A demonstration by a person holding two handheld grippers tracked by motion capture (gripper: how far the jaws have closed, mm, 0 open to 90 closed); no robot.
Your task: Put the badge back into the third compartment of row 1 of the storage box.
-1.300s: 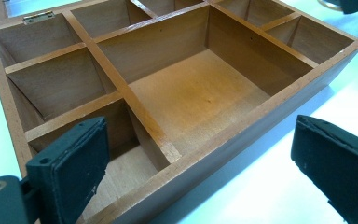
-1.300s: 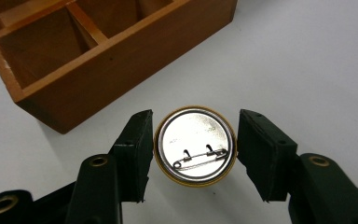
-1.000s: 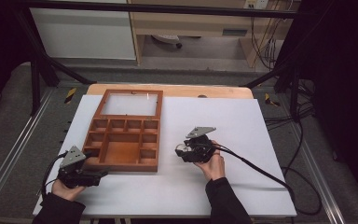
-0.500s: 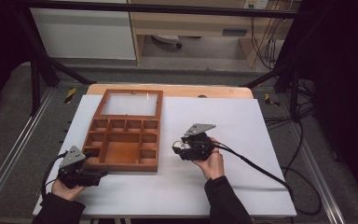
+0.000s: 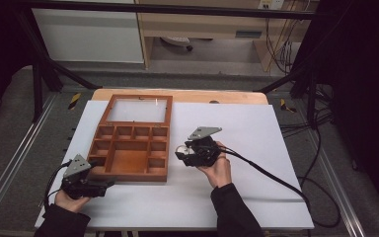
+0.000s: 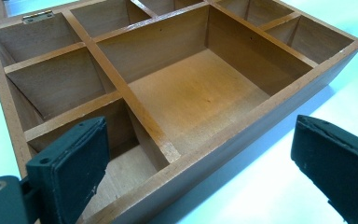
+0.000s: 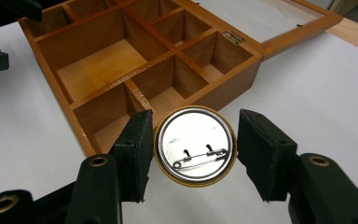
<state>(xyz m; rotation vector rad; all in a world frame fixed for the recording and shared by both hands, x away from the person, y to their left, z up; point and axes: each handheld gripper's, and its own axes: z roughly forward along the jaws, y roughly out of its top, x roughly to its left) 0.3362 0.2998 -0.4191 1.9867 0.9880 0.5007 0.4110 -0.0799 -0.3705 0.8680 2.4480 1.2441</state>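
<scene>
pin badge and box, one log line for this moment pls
right tool: shut on pin badge, beside wooden box | left tool: open at box's near edge | box: lid open, compartments empty

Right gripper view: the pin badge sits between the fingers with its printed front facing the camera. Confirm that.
Not so. The right gripper view shows the pin badge between the right gripper fingers with its silver back and safety pin facing the camera, not the printed front.
</scene>
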